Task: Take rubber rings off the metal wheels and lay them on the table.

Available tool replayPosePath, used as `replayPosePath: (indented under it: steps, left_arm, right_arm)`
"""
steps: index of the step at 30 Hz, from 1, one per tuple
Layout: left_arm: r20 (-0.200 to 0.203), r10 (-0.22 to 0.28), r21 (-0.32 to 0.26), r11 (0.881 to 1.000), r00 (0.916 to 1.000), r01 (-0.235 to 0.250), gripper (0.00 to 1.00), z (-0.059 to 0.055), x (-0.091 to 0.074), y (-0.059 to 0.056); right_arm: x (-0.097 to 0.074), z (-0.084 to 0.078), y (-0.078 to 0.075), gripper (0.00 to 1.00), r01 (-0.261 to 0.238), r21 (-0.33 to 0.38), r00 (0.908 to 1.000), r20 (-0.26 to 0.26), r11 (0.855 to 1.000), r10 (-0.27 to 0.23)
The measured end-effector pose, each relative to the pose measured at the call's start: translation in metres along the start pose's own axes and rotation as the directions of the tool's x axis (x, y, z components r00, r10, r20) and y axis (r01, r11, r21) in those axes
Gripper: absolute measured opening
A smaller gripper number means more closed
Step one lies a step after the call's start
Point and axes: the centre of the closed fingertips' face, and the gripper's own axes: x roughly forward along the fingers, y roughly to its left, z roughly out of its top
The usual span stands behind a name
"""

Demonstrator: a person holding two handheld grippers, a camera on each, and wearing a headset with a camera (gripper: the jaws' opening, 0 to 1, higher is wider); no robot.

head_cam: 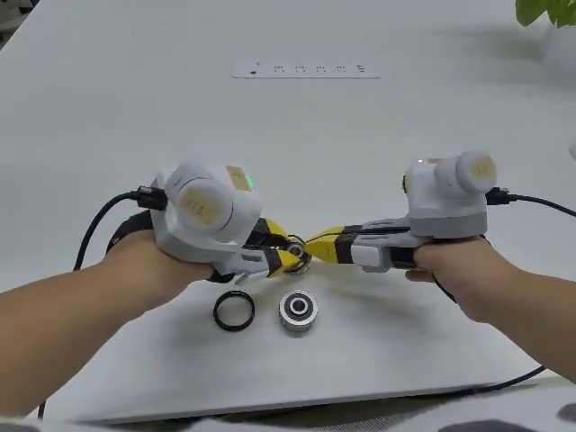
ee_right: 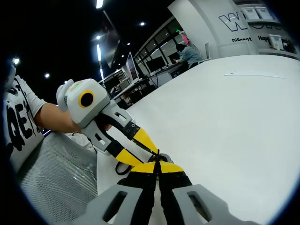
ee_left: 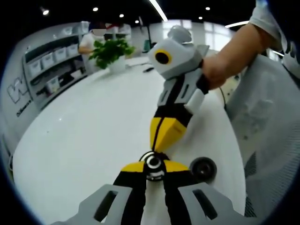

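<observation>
- Wheel, black rubber round silver hub, is sitting clamped in my left gripper.
- My right gripper is pressing shut against its rim; catch unclear.

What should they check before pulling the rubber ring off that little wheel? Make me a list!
1. Left gripper clamps the held wheel between its jaws: ok.
2. Right gripper has hold of that wheel's rubber ring: cannot tell; its jaws look shut at the wheel, but the ring is hidden.
3. Bare table nearby for laying the ring: ok.
4. Loose ring lies flat, apart from the jaws: ok.
5. Spare wheel on the table wears its black ring, ready for later: ok.
</observation>
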Motion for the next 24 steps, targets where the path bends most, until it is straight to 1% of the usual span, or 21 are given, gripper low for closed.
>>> replayPosePath:
  steps: [8,12,24]
  left_arm:
    - [0.027,-0.009,-0.001,1.0,0.9996,0.009,0.19,0.006,-0.011,-0.004]
    - [0.038,-0.007,-0.001,1.0,0.9992,0.007,0.21,0.006,-0.017,-0.003]
    - [0.086,-0.011,-0.025,1.0,0.9962,0.013,0.31,0.015,-0.037,-0.008]
  right_arm:
    - [-0.002,0.003,0.002,0.0,-0.005,0.002,1.0,0.008,1.0,0.005]
    - [-0.003,0.004,0.003,0.0,-0.009,0.003,0.9999,0.011,1.0,0.009]
    - [-0.004,0.008,0.008,0.0,-0.026,0.005,0.9994,0.023,1.0,0.026]
